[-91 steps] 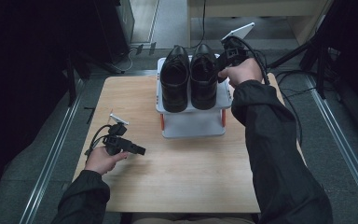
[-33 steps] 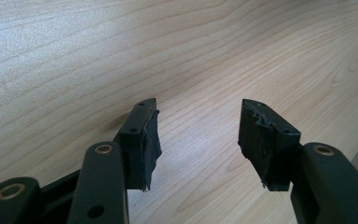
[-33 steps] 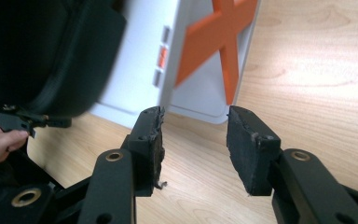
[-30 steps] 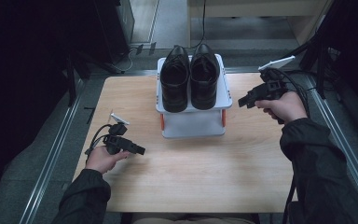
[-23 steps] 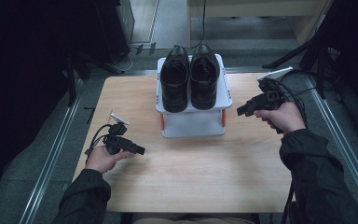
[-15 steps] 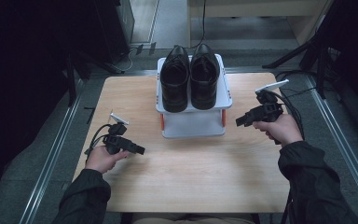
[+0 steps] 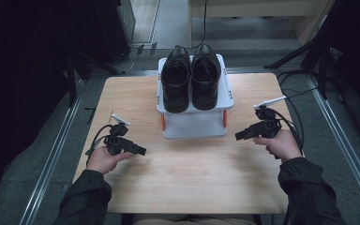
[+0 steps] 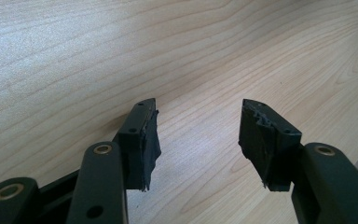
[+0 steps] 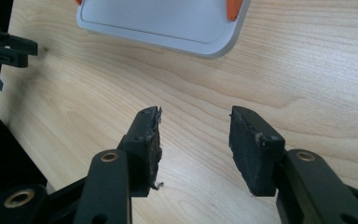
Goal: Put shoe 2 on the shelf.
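Black leather shoes point(image 7: 190, 77), a pair set side by side, stand on the upper shelf of a small pale grey rack point(image 7: 194, 123) with orange posts, placed against the middle of the far edge of the wooden tabletop point(image 7: 187, 176). In the high view the right gripper point(image 7: 245, 134) lies low over the tabletop near the right edge, just beside the rack's front right corner and apart from it, its jaws pointing left toward the rack's base; the shoes sit above and beyond it, untouched. The left gripper point(image 7: 139, 150) rests near the left edge, well apart from the rack, jaws pointing right across the bare wood, with the shoes far off toward the far edge.

In the left gripper view, the left gripper point(image 8: 198, 133) has its jaws spread, with nothing but wood grain between them.

In the right gripper view, the right gripper point(image 9: 193, 135) stands with its jaws spread wide; they have just been opening further, and bare wood alone lies between them. The rack's rounded lower shelf and one orange post point(image 9: 233, 9) show at the top, ahead of the jaws, clear of the pads. The other gripper is at the upper left edge.
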